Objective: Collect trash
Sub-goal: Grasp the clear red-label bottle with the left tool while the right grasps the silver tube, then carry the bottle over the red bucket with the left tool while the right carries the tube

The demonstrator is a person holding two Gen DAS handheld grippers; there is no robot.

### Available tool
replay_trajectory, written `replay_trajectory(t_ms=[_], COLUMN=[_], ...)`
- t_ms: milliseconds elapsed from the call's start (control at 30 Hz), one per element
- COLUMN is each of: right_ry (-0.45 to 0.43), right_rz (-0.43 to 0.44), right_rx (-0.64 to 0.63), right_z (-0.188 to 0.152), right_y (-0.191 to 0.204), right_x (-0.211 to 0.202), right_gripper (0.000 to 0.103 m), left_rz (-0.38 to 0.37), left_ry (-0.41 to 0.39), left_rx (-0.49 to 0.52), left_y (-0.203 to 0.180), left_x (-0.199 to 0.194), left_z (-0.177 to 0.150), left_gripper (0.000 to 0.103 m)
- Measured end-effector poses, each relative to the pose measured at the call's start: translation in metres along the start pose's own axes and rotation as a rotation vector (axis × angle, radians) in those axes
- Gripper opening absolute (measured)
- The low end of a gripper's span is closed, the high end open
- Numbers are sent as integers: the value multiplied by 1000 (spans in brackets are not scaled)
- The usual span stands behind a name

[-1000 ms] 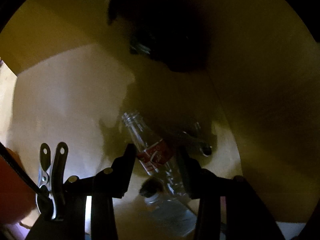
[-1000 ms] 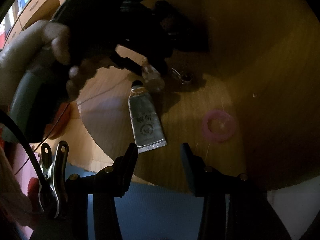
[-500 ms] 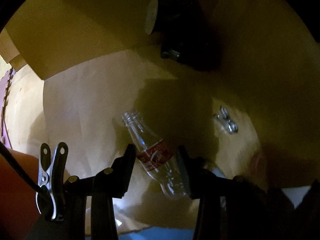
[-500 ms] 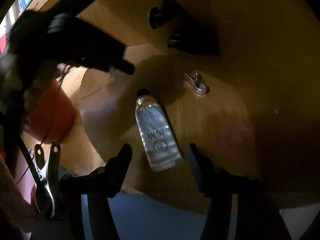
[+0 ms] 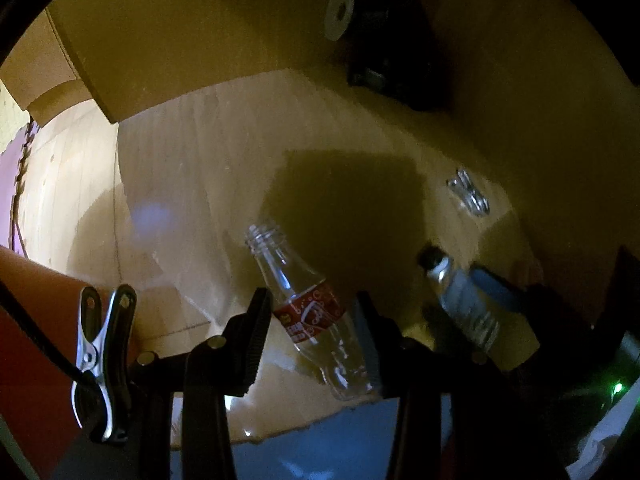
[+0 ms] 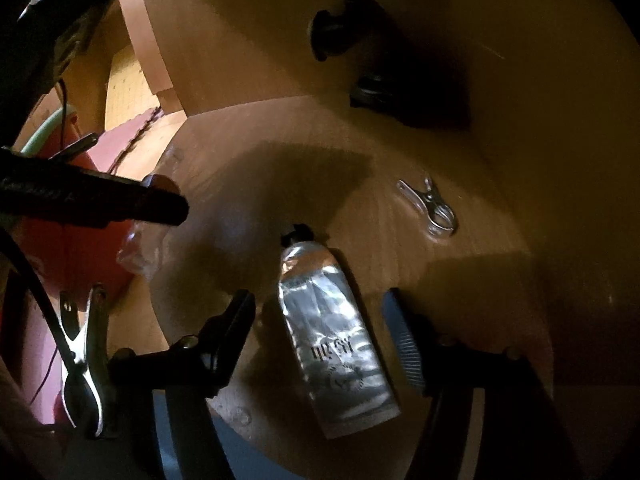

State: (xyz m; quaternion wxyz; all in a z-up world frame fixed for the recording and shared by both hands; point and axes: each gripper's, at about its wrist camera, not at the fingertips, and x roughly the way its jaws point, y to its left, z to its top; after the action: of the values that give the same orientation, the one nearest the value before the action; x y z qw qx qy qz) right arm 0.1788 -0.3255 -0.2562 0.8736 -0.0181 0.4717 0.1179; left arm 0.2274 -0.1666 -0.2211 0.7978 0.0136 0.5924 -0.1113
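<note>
Left gripper: clamped on clear plastic bottle, red label, neck toward 11 o'clock.
Right gripper: spread wide around silver tube (flat on wooden surface), not touching.
Metal clip: 1 o'clock of tube.

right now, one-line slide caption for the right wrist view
Open right gripper straddles a silver tube on the wooden table, metal clip beyond.

A dim, warm-lit corner: brown cardboard lies over the wooden floor, tan walls meet behind, and a blue mat edges the foreground.
</note>
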Motion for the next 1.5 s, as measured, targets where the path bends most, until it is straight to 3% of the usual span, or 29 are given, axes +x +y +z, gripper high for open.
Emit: replay_trajectory(t_ms=[33, 67, 367, 600, 1067, 1500], right_ry=[-2, -4, 6, -12, -11, -41], right_rz=[2, 2, 40, 51, 128, 175], right_rx=[-4, -7, -18, -82, -314, -500], right_z=[2, 3, 8, 15, 33, 63], right_y=[1, 2, 12, 27, 83, 159], right_x=[0, -1, -4, -26, -100, -142], right_gripper=[47, 39, 38, 38, 38, 38], left_rz=[1, 0, -4, -11, -6, 37], left_ry=[3, 5, 11, 2, -106, -190], left_rx=[0, 0, -17, -25, -77, -222], left_y=[-11, -10, 2, 8, 25, 97], left_x=[3, 2, 3, -29, -126, -201], left_z=[4, 2, -9, -25, -38, -45], left_gripper=[44, 44, 44, 44, 44, 44])
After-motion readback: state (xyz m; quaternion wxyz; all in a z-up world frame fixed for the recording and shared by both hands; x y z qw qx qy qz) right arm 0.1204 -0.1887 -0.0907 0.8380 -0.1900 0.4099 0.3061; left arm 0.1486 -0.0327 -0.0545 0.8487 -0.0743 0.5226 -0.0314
